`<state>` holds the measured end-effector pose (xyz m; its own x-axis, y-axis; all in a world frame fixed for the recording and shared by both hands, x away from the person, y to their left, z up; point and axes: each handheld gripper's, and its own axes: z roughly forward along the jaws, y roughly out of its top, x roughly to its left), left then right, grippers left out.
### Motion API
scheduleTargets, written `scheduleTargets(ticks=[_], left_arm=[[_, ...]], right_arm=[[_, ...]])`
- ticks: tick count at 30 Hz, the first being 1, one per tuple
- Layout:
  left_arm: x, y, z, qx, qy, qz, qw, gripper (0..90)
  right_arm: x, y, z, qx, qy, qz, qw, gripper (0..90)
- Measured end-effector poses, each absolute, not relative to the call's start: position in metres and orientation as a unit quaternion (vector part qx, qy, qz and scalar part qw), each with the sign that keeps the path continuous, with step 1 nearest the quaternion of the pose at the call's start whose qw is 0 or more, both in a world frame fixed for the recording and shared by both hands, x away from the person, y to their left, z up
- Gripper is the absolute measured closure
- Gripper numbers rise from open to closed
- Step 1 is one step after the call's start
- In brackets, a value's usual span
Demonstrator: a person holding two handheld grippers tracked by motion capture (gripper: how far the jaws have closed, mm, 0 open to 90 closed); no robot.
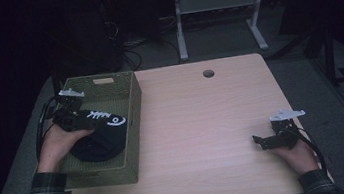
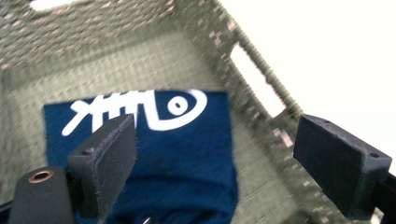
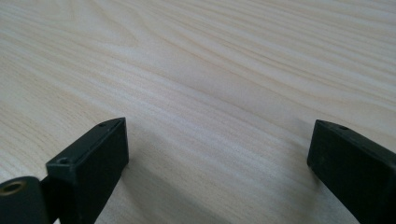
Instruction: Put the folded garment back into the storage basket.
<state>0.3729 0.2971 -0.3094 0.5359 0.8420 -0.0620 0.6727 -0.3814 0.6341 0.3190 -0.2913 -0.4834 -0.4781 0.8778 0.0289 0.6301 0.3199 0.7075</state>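
Folded dark blue cloth (image 2: 187, 154) with a white fish-skeleton print (eye ring toward the basket's inner wall) lying flat on the floor of the woven olive basket (image 1: 134, 112) at the left end of the pale wooden bench (image 1: 203, 123). Left gripper (image 2: 215, 154) poised inside the basket just above the cloth, jaws spread wide, nothing between them. Right gripper (image 3: 219, 168) low over bare bench near the right edge, well apart from the basket, jaws likewise wide open and empty.
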Motion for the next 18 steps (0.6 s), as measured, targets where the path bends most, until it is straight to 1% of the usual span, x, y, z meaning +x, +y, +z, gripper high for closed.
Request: scheduleTargets(ticks=[7,18], left_arm=[[0.372,0.265,-0.304,0.832,0.434,0.137,0.318,12.7],[0.369,0.211,-0.296,0.839,0.392,0.13,0.354,12.7]], right_arm=[[0.319,-0.291,-0.483,0.476,0.791,0.336,0.184,5.0],[0.319,-0.291,-0.483,0.477,0.791,0.336,0.184,4.8]])
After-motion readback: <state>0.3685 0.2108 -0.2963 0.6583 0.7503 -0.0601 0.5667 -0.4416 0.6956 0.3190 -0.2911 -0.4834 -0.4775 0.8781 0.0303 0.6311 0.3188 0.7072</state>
